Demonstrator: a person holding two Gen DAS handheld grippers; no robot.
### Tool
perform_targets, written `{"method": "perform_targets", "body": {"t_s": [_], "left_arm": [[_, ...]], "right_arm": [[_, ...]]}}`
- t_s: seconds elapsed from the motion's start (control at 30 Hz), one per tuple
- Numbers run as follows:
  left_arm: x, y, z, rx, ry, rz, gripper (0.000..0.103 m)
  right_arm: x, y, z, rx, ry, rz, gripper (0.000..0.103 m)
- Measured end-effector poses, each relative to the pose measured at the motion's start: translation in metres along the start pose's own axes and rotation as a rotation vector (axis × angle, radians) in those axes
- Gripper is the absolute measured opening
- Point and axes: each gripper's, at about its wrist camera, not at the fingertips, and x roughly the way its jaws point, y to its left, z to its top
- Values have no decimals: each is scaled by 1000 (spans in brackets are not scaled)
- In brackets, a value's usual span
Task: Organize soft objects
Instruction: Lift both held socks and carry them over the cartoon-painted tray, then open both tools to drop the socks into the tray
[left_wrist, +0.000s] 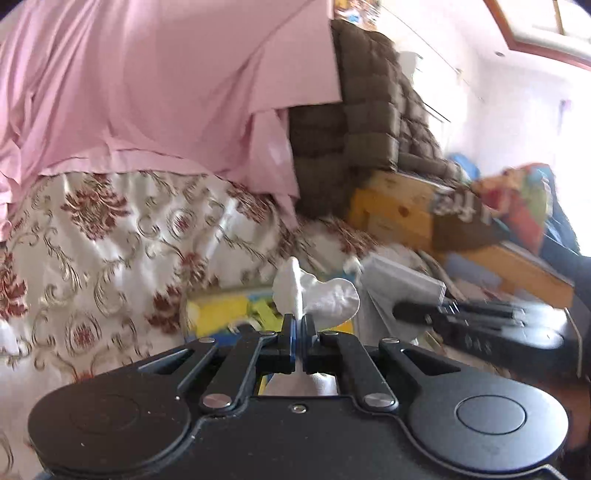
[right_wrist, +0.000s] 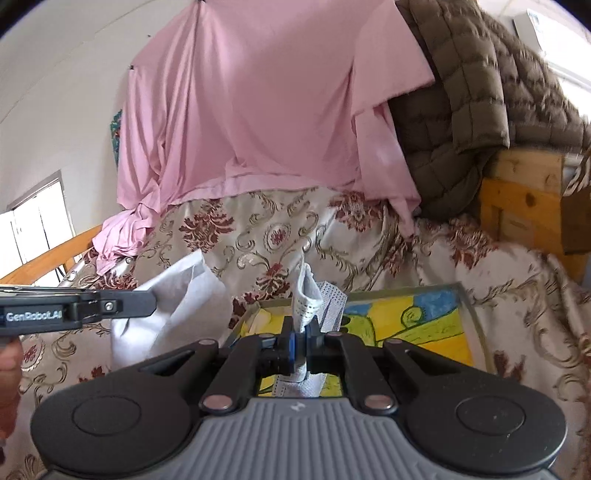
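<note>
A white cloth (left_wrist: 317, 299) is being pinched between the closed jaws of the left gripper (left_wrist: 298, 332), its crumpled edge protruding just beyond the fingertips. In the right wrist view, a perforated edge of what appears to be the same white fabric (right_wrist: 306, 299) is being clamped by the right gripper (right_wrist: 301, 334), whose jaws are likewise drawn tight on it; part of the fabric is hanging below the jaws. Whether both grippers are holding one piece cannot be told.

Beneath both grippers, a glass-topped surface with a yellow, green and blue painting (right_wrist: 424, 325) is being shown clearly only in the right view. The left gripper (right_wrist: 110, 304) is being seen from the side there, at the left, gripping a broad fold of white cloth (right_wrist: 177, 295). In the left view the right gripper (left_wrist: 461, 314) is appearing blurred at the right.

Farther back, a floral bedspread (right_wrist: 369, 236) is being overlain by a pink sheet (left_wrist: 147, 92) and a brown quilted jacket (right_wrist: 461, 92), beside a wooden frame (right_wrist: 517, 199).
</note>
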Motion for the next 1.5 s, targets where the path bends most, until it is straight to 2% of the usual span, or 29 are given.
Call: {"method": "perform_targets", "body": {"t_s": [0.2,0.53,0.67,0.73,0.8,0.83,0.87,1.0,1.13,1.17,1.27,1.5], "left_arm": [[48,14,3,-25,22,50,2],[103,35,-24,-78,143,120,2],[115,34,-29,-74,197,134,3],[121,31,-31,-49,226,148,4],[126,28,-34,-36,263,164,5],[128,28,-35,-39,276,164,7],[129,29,-36,-44,286,159,13],[123,30,-38,-79,270,143,23],[110,27,-37,-114,220,124,43],[105,26,-37,-117,200,123,53],[83,20,-35,-112,126,125,66],[23,8,-27,-113,5,130,80]], "right_arm": [[40,-12,-11,46,90,11,6],[83,-28,-26,115,264,-23,8],[87,-37,-31,159,306,-37,19],[85,-40,-32,161,313,-41,19],[82,-41,-33,156,313,-49,27],[78,-41,-33,153,311,-56,36],[74,-41,-33,150,306,-59,39],[55,-41,-30,129,279,-69,55],[26,-33,-23,95,212,-73,70],[19,-31,-21,90,195,-72,75],[-4,-24,-15,76,136,-71,82],[-60,-1,-4,47,3,-77,93]]}}
